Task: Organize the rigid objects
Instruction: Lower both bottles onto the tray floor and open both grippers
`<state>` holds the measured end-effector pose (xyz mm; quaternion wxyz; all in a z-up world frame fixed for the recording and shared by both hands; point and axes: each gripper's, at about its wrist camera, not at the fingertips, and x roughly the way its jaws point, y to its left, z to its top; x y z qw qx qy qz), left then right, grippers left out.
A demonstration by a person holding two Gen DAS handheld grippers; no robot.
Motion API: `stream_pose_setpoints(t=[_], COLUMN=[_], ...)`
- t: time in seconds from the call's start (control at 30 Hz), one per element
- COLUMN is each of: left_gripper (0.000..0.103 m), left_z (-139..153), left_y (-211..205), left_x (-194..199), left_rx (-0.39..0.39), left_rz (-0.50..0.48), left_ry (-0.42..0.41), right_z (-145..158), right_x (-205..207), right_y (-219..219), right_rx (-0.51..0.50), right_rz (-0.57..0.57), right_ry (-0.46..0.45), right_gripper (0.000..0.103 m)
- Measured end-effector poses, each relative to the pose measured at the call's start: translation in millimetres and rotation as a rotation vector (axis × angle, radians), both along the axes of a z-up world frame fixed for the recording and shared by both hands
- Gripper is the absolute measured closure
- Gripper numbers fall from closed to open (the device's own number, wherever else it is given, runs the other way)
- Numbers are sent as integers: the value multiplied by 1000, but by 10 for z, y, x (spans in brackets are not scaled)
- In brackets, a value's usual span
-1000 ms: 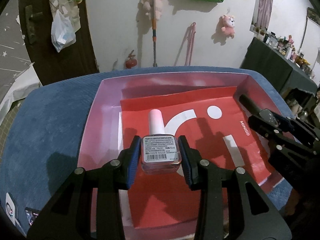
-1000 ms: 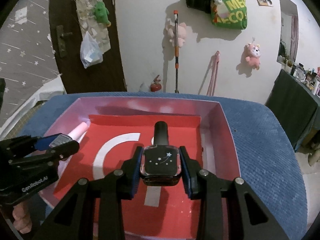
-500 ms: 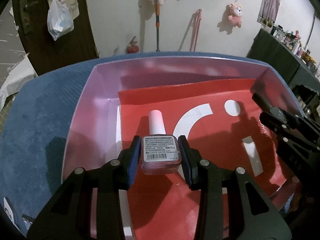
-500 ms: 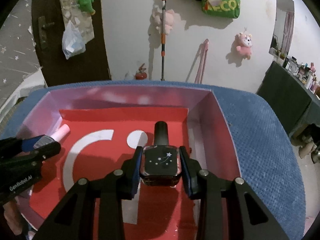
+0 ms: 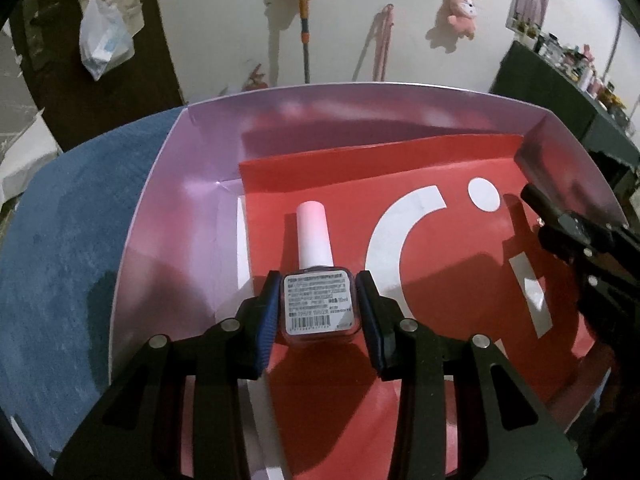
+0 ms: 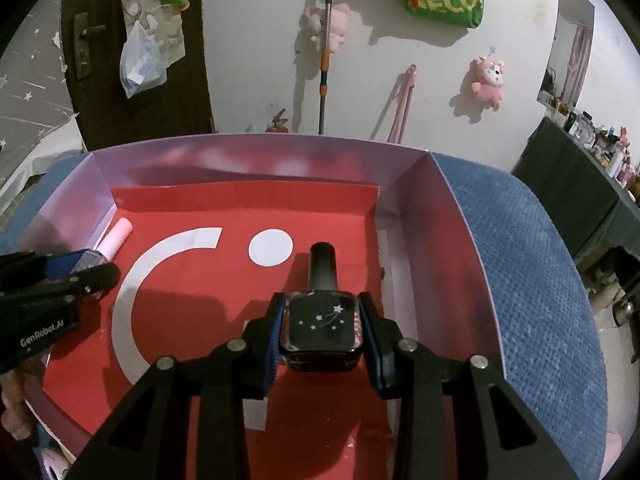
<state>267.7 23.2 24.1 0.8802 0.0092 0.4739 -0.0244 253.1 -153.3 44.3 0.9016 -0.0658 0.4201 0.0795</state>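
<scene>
Left wrist view: a blue textured surface (image 5: 60, 240) carries a shallow box with pale lilac walls (image 5: 168, 208), its floor lined with a red sheet printed with a white arc and dot (image 5: 448, 288). The left gripper (image 5: 319, 308) has its blue-padded fingers (image 5: 266, 312) clenched on the square glass body of a nail polish bottle with a pale pink cap (image 5: 316, 280), held above the left part of the red sheet; the cap points away from the camera and a barcode label faces up. At the right edge of this view the black frame of the right gripper (image 5: 576, 240) reaches over the box's right side. In the right wrist view the left gripper shows at the left edge with its pink-capped bottle near the box's left wall. Further right, the right gripper's fingers (image 6: 370, 340) are clamped on the sides of a dark nail polish bottle with a black cap (image 6: 322, 320), a small shooting-star mark on its upper face, held above the right part of the red sheet near the box's right wall. A pink plush toy (image 6: 488, 80) hangs on the white wall behind.
</scene>
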Motion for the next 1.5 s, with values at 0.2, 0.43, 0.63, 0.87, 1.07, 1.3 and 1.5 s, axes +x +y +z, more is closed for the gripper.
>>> stream_pose_setpoints(t=[0.2,0.43,0.63,0.87,1.07,1.3,1.5], left_gripper=[68,68,66,66,66,68,68], left_z=[-35,-21,-29,-38,-42,-28,-16], left_y=[-46,-91,-128,-175,-169,-202,-285], left_x=[-64,-76,-81,-93,-101,-116,-161], left_rx=[58,90,105,125,121,113,118], left_rz=[-74,-77,-34,-30,-27,-50,-97], left_ry=[-17,-32,-24,-35,-36,-36,-30], right_z=[-12,-33,-37,-7,-64,-79,-69], right_x=[-38,-43,-41,-24,49,-61,-217], right_y=[44,23,17,14,70,71,-50], right_rx=[-8,16,21,-18,-74,-115,-82], right_rz=[13,8,4,26,45,11,-28], right_ry=[4,18,22,-25,-18,-15,4], right_gripper=[66,66,66,66,66,66,65])
